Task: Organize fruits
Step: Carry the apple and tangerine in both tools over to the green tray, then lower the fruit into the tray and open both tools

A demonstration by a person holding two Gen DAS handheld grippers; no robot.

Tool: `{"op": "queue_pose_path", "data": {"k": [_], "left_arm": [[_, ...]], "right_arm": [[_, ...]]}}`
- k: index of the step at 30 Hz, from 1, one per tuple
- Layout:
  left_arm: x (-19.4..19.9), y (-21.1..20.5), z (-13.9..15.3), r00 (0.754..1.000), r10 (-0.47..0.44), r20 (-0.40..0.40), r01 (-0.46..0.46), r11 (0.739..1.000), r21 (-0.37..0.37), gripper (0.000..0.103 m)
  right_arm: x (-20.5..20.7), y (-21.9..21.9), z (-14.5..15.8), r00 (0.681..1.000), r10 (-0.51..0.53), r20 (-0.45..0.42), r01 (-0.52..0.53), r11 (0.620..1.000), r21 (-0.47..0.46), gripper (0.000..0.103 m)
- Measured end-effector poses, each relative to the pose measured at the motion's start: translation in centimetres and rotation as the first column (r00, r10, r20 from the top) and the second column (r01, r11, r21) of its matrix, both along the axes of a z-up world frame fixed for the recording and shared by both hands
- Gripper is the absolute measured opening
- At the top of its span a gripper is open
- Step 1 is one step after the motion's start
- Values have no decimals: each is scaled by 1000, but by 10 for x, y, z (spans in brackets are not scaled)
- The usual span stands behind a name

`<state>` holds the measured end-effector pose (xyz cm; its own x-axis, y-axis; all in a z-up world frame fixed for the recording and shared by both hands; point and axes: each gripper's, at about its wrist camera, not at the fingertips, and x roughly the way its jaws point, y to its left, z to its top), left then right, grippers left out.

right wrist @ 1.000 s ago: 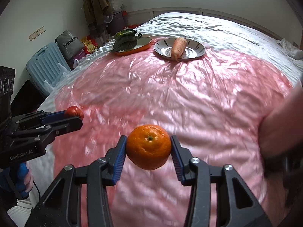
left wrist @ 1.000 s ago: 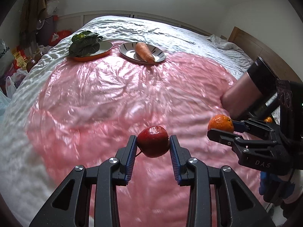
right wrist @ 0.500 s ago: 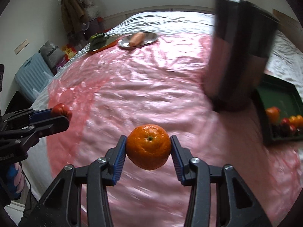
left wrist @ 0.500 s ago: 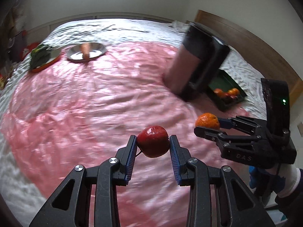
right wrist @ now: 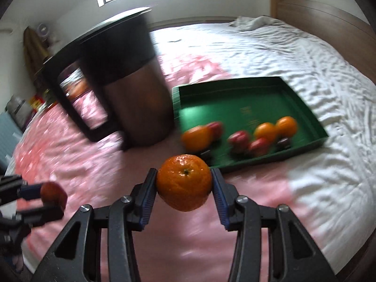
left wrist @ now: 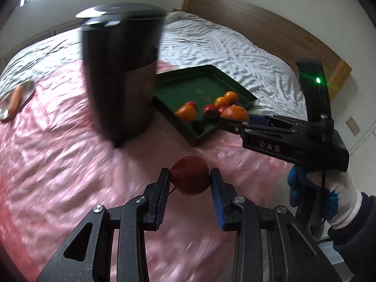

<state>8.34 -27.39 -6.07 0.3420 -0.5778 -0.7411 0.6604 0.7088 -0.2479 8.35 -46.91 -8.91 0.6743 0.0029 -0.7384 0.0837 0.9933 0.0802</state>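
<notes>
Pink sheeting (right wrist: 117, 164) covers the bed, so with the left claw (left wrist: 189, 182) clenched on the apple (left wrist: 189, 175) and the right claw (right wrist: 184, 183) on the orange (right wrist: 184, 182), lower both gently into bare spots of the green tray (right wrist: 303, 104).

The fruit in the tray (right wrist: 303, 108) is smeared by blur, its count unclear. The bin (left wrist: 122, 75) hides the tray's near-left corner. A plate (left wrist: 14, 101) is cut off at the left edge.

Bed (right wrist: 293, 54) in white sheet, pink cover (right wrist: 105, 164) – green tray (right wrist: 246, 108), dark bin (right wrist: 131, 94), plate (left wrist: 14, 101)
</notes>
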Motion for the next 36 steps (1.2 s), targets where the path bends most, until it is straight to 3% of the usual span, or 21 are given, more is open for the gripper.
{"op": "queue_pose_path", "data": {"k": [11, 17, 24, 29, 30, 33, 36], "left_arm": [[93, -151, -27, 999, -29, 35, 26, 995, 93, 30], [138, -195, -54, 999, 3, 47, -11, 987, 162, 30], [165, -198, -80, 999, 39, 31, -45, 977, 210, 30], [164, -198, -83, 998, 41, 40, -49, 972, 229, 30], [163, -198, -81, 998, 43, 45, -52, 972, 229, 31], [157, -197, -75, 997, 45, 68, -60, 972, 229, 32], [146, -188, -66, 995, 55, 86, -73, 973, 218, 35]], "right_arm": [[90, -98, -18, 996, -91, 0, 90, 995, -48, 83], [121, -123, -38, 994, -106, -28, 104, 992, -64, 83], [135, -125, -54, 995, -91, -49, 86, 992, -94, 84], [136, -122, -57, 995, -85, -56, 79, 991, -109, 84], [135, -122, -56, 994, -92, -55, 85, 990, -115, 86], [128, -123, -49, 993, -106, -41, 101, 988, -114, 103], [115, -121, -36, 993, -119, -16, 117, 987, -108, 103]]}}
